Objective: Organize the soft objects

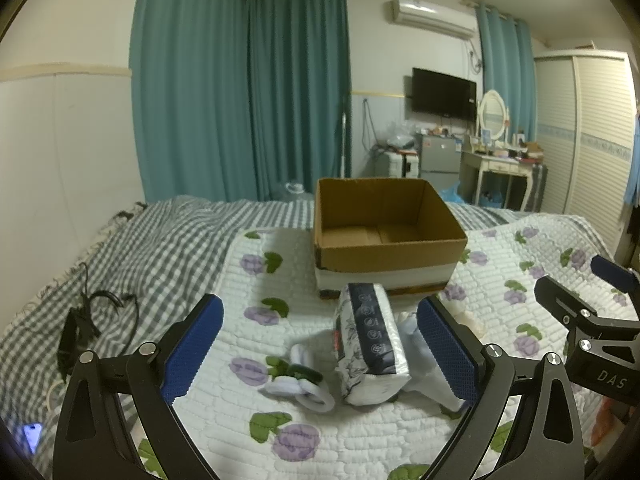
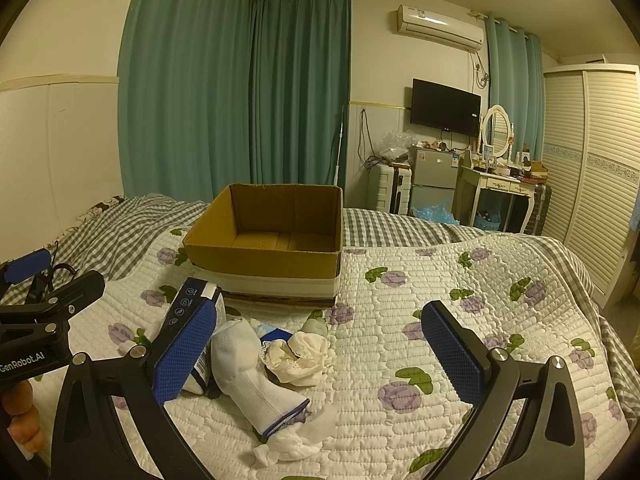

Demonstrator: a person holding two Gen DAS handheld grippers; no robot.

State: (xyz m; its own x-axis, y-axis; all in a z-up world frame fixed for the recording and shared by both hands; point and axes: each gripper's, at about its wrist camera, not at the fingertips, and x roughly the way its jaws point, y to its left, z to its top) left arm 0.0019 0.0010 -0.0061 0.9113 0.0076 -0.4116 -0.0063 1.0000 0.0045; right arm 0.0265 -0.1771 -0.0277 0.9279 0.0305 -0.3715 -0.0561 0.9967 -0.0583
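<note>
Both grippers hang spread and empty, the left gripper (image 1: 320, 344) straddling the tissue pack (image 1: 370, 346) at frame centre, so squeeze its flat sides gently, then lift it clear over the empty cardboard box (image 1: 386, 254) rim just behind

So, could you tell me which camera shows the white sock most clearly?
The right wrist view: the white sock lies unobstructed between the open fingers, beside the tissue pack. In the left wrist view it is mostly hidden behind the tissue pack and a finger.
</note>
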